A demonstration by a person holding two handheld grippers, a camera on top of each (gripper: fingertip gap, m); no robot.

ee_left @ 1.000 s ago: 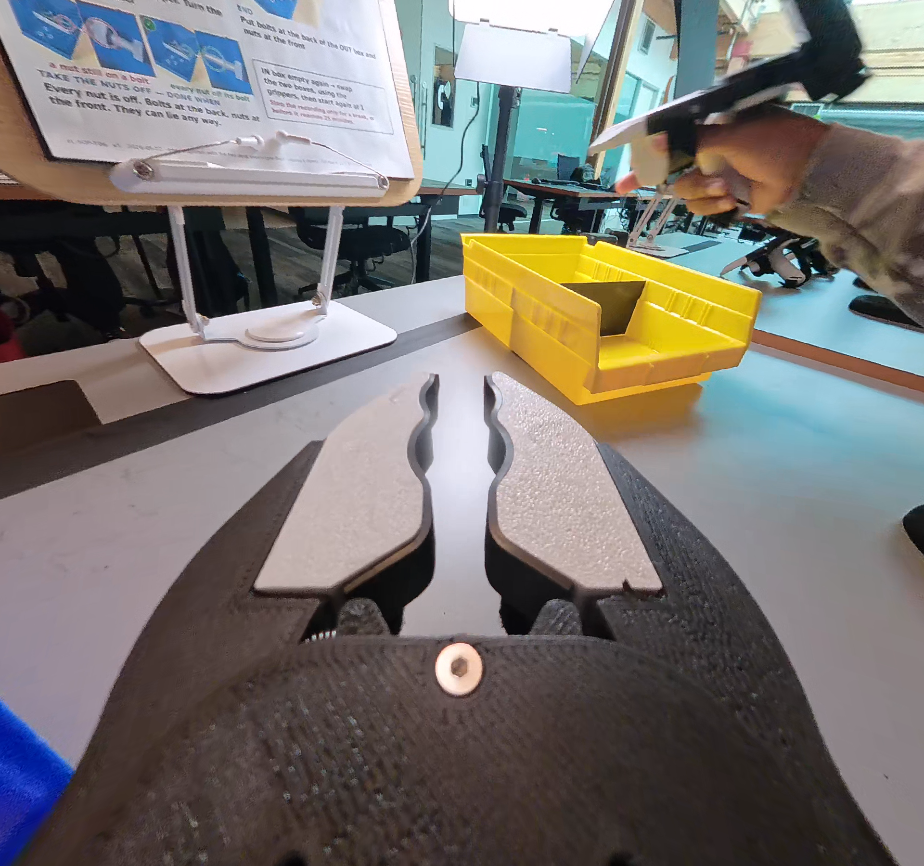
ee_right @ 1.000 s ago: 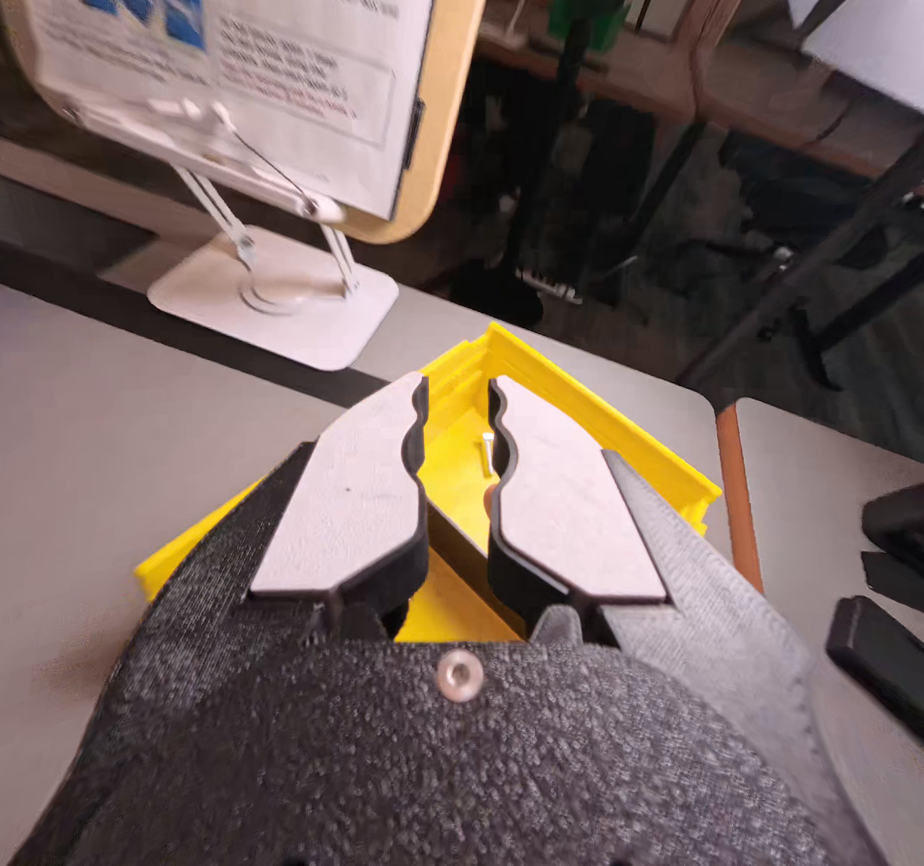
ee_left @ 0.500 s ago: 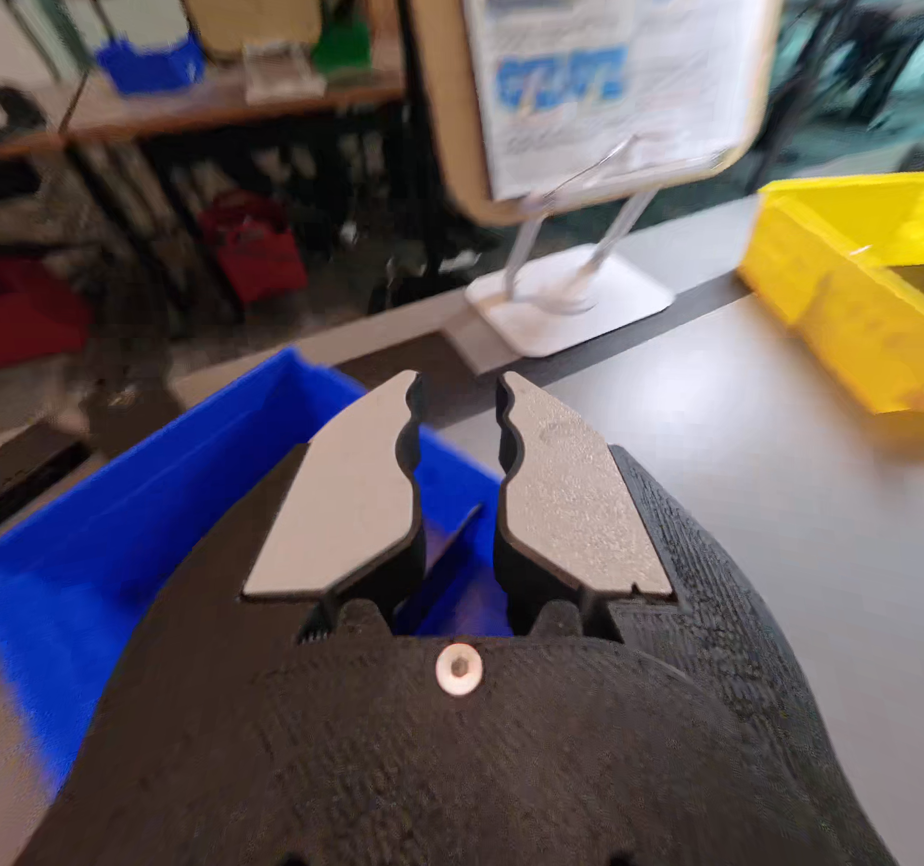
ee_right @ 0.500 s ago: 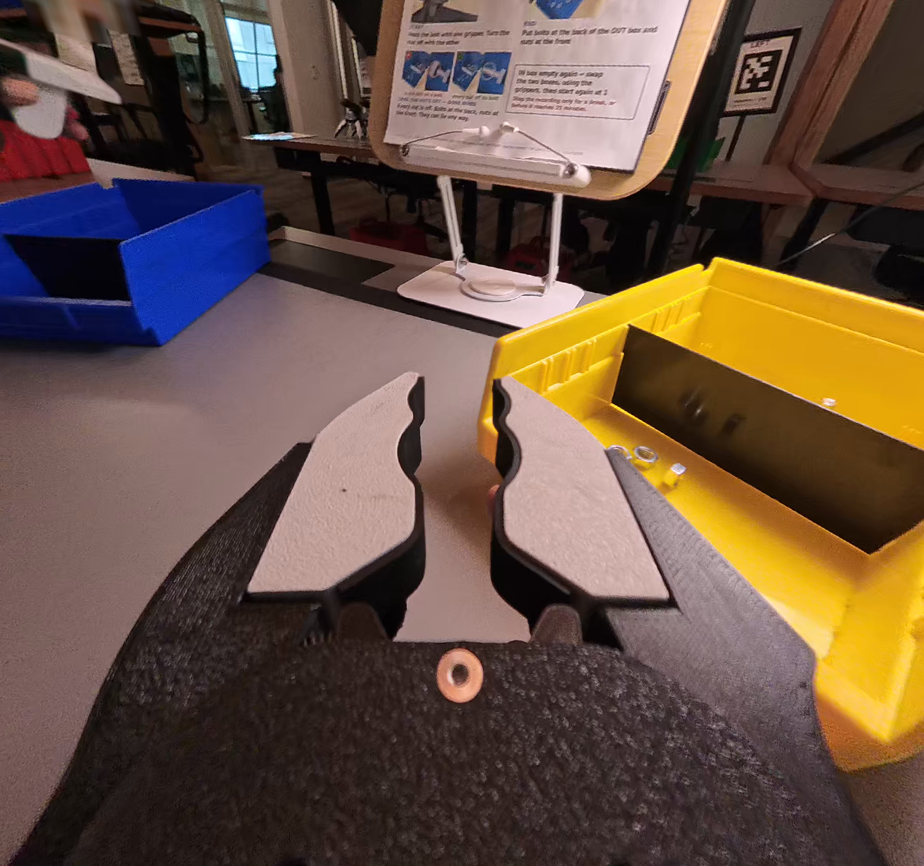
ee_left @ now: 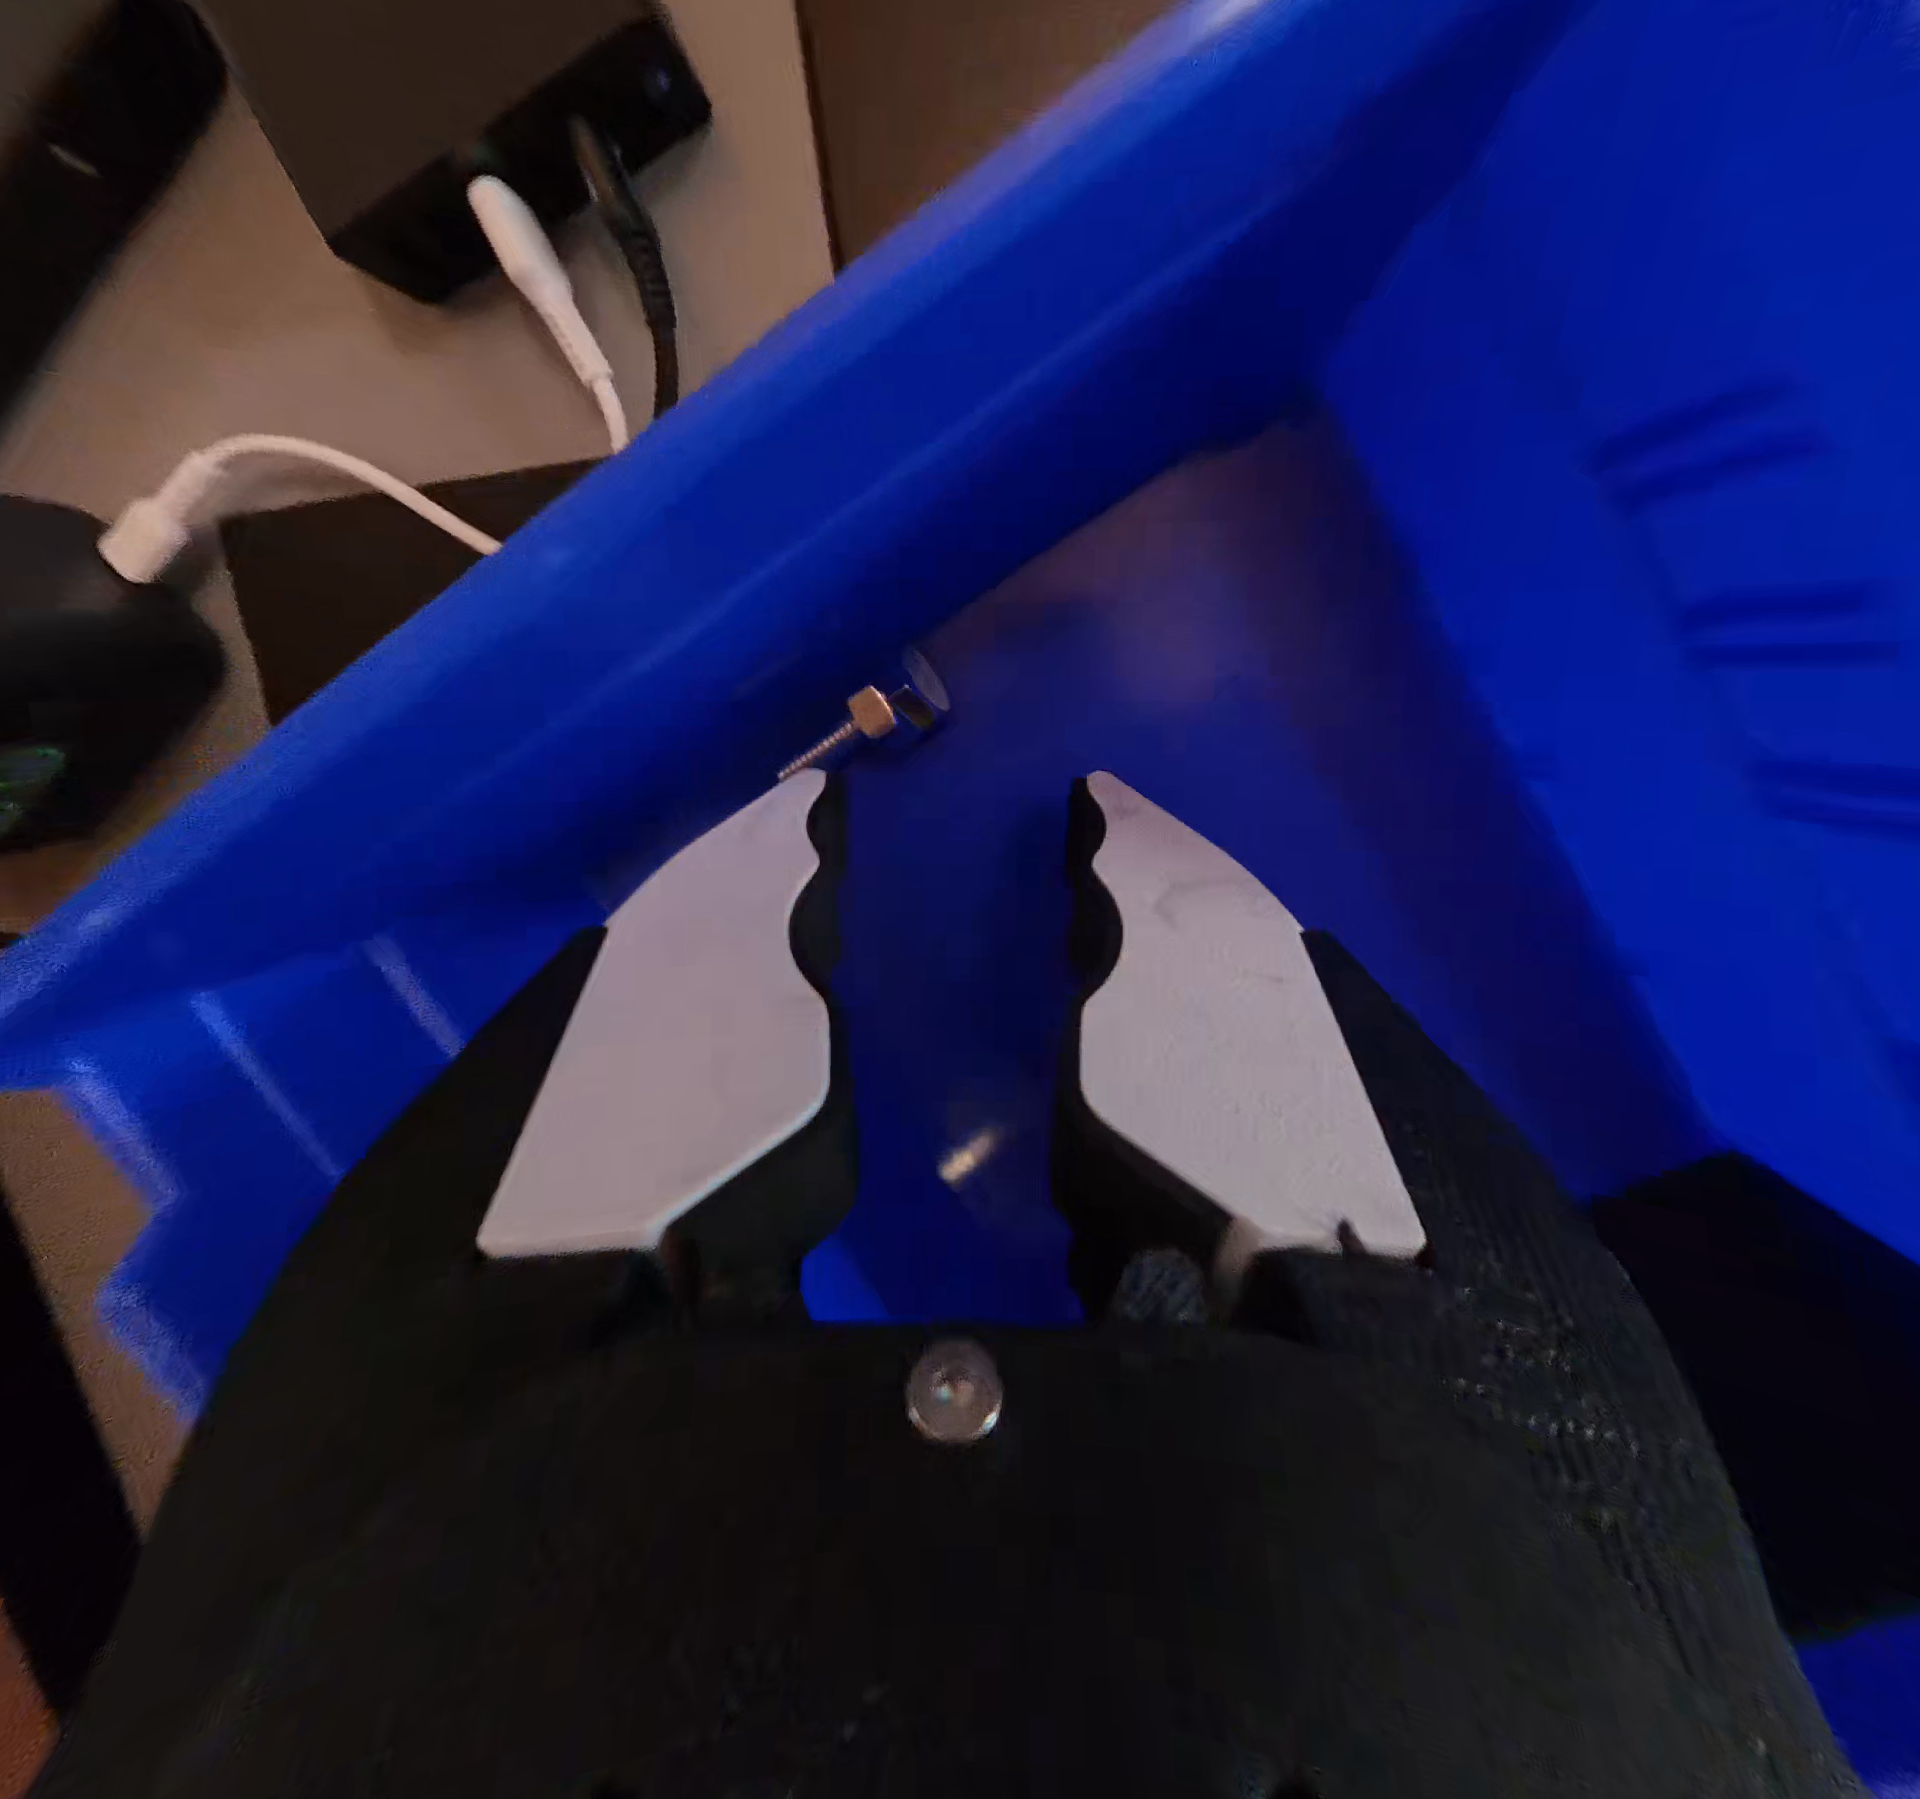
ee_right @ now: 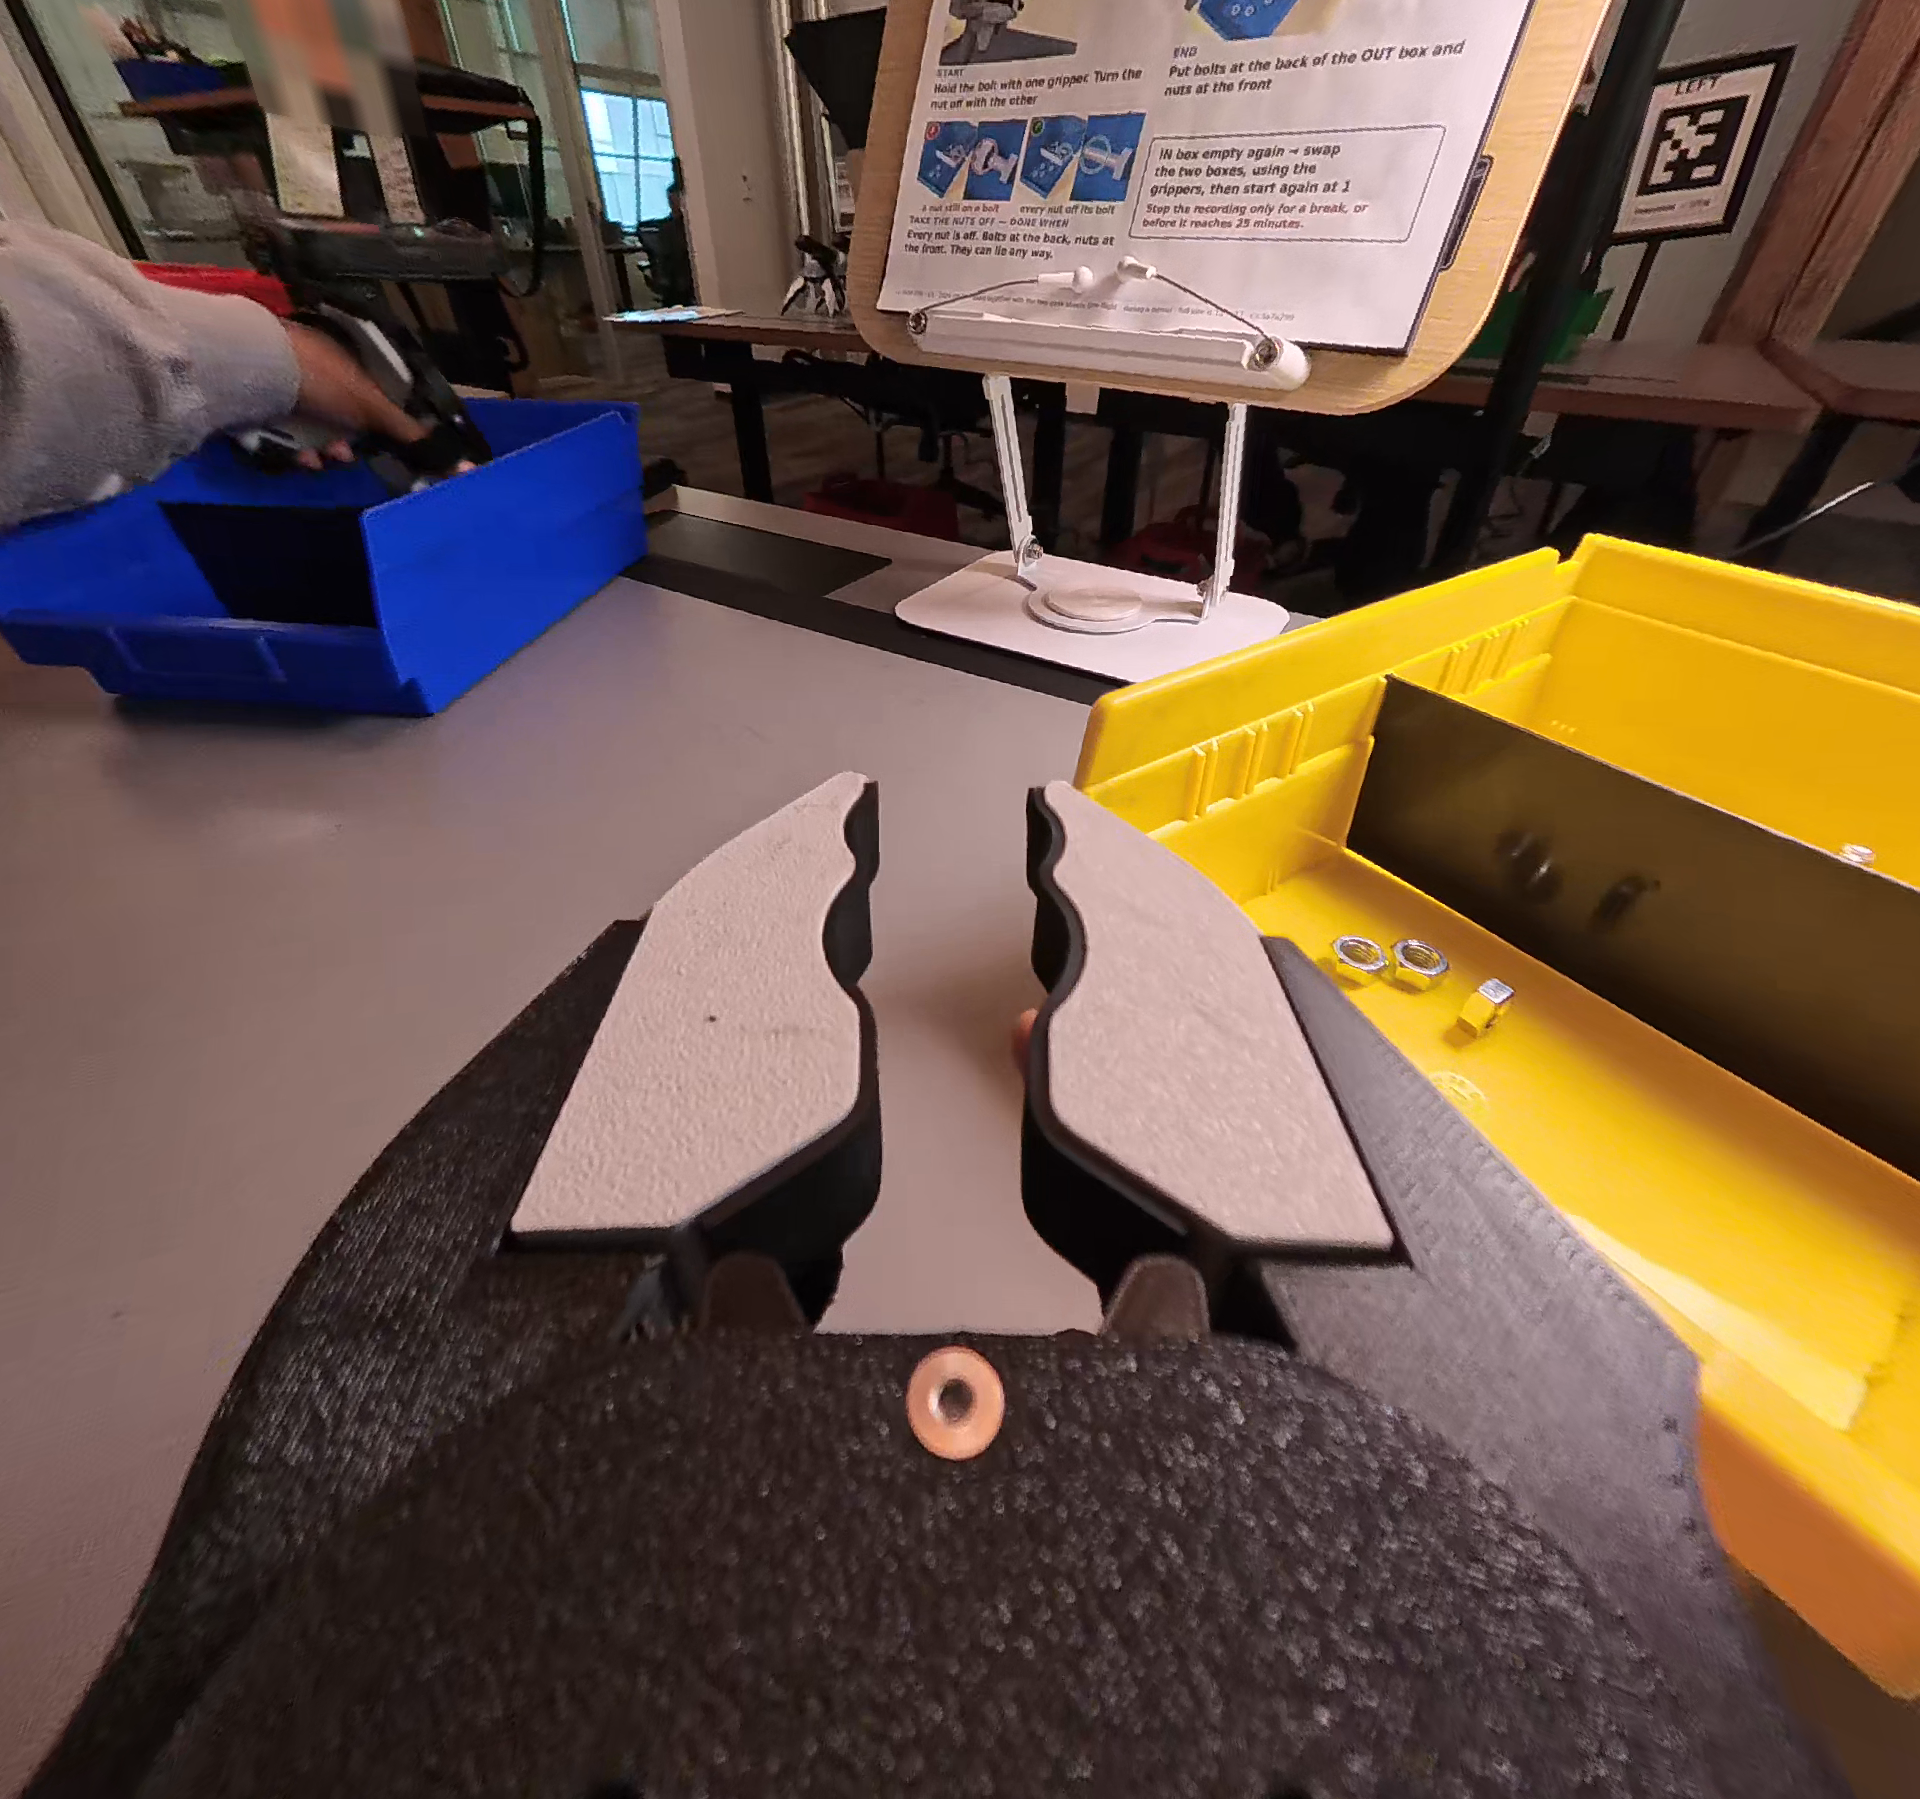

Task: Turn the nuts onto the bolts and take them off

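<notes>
Left tongs [ee_left: 951, 783] reach down into the blue bin [ee_left: 1558, 399], fingers spread apart and gripping nothing. Just beyond the left fingertip [ee_left: 800, 793] lies a bolt [ee_left: 868, 723] with a nut [ee_left: 868, 710] threaded on it, resting on the bin floor against the foot of the long side wall. Its long axis runs diagonally in the left wrist view, parallel to that wall: the head points up and to the right, the threaded tip down and to the left, toward the left fingertip. The nut sits close to the head, leaving most of the thread bare. Outside the bin, a white cable [ee_left: 312, 471] and a black cable [ee_left: 644, 274] run beside dark equipment. Right tongs [ee_right: 951, 804] hover over the grey worktop [ee_right: 312, 918], fingers likewise apart and empty, just left of the yellow bin [ee_right: 1195, 741]. In the front compartment of that bin lie three loose nuts [ee_right: 1418, 965], two flat and side by side, one tipped on edge a little apart from them; a black divider [ee_right: 1662, 918] separates them from the rear compartment. In the right wrist view, the left tongs appear at the far left, held in a hand [ee_right: 343, 399] inside the blue bin. An instruction sheet on a stand [ee_right: 1091, 606] sits at the far edge of the worktop between the bins.
</notes>
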